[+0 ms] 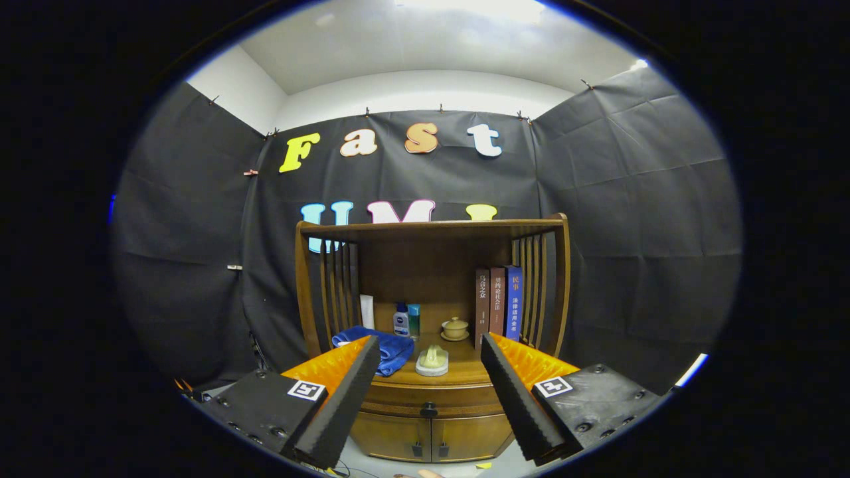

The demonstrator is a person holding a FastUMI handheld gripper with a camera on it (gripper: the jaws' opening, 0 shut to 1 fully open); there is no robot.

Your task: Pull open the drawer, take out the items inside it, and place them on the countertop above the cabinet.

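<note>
While the gripper (430, 362) hangs at the bottom of the frame, jaws wide apart and empty, a small wooden cabinet (431, 435) sits centre frame beyond them. Its curved drawer (431, 400) looks closed. On the countertop (465, 368) lie a folded blue towel (392, 348) and a pale soap dish (432, 362). This fits either a drawer yet to open or one emptied and shut.

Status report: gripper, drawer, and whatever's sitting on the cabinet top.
Gripper open, holding nothing, short of the cabinet. Drawer shut, knob between the fingers. Countertop holds blue towel, small dish, bottles, lidded cup, books.
</note>
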